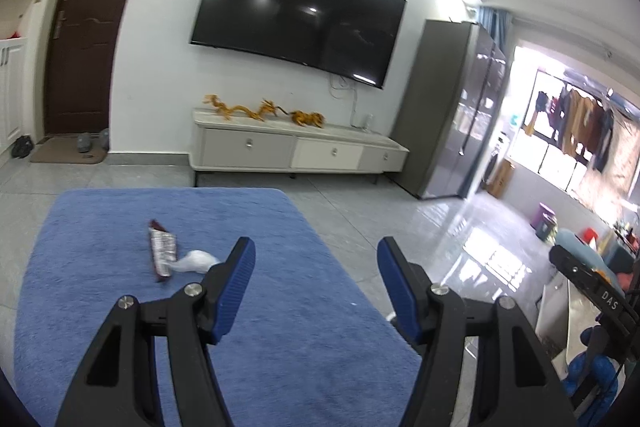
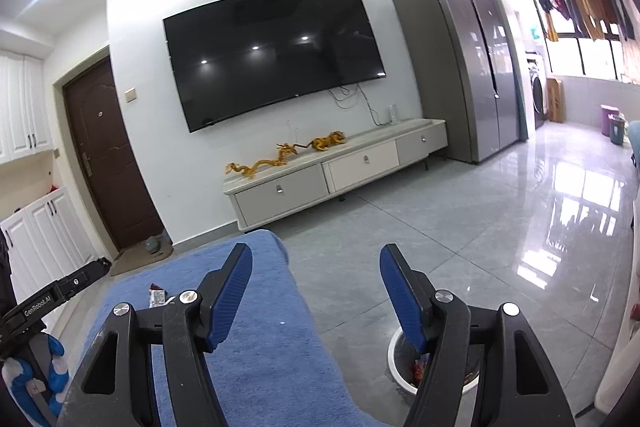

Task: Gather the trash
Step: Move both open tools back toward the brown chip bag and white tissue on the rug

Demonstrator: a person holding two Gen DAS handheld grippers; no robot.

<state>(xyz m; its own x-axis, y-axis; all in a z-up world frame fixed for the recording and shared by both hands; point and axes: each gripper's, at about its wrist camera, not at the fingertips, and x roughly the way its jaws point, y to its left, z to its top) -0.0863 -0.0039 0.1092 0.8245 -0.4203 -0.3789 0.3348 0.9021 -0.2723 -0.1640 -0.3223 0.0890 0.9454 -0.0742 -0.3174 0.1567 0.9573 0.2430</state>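
Left wrist view shows a wrapper [image 1: 161, 251] and crumpled tissue [image 1: 196, 261] uncollected on the blue mat [image 1: 100, 247], both grippers [image 1: 316, 287] [image 2: 316, 291] wide and empty, bin [image 2: 394, 355] partly filled.

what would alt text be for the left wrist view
Open black tongs with blue pads hover empty over a blue fuzzy cloth-covered surface, where a crumpled silver and dark red snack wrapper and a white crumpled tissue lie touching. Behind, a large black wall-mounted television hangs above a low white cabinet.
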